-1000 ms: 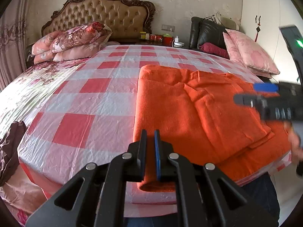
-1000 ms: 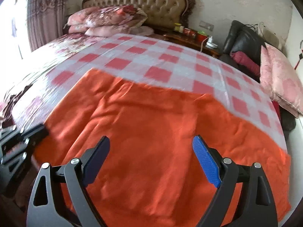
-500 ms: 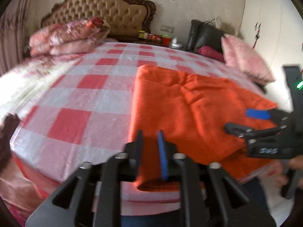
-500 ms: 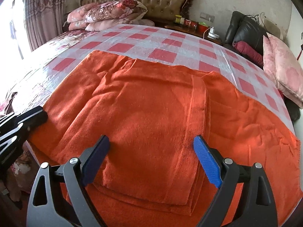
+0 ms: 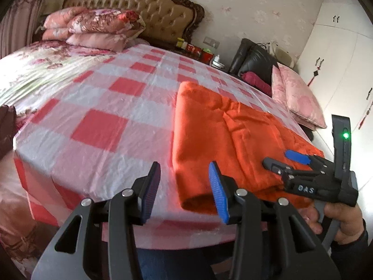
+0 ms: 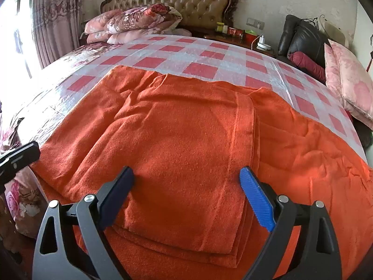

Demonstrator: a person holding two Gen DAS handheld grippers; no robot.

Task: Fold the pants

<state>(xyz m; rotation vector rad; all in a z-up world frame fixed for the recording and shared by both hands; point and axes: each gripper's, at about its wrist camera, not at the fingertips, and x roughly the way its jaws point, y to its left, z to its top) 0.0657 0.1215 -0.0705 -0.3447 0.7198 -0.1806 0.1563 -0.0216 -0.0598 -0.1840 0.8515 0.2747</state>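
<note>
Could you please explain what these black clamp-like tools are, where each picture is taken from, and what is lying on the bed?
There is no robot here. A person holds a handheld two-finger gripper in each hand, and a fisheye camera on each one looks forward along its fingers, so every picture shows its own black fingers at the bottom.

One picture comes from the left gripper, the other from the right gripper. In the left view you also see the right gripper from the side, with the person's hand around its handle.

On the red-and-white checked bed cover lie the orange pants, already partly folded, with a layer turned back over the rest. Pillows are stacked at the headboard.

Nothing is held: both grippers are open, the left beside the fold's near end, the right just above the cloth.
</note>
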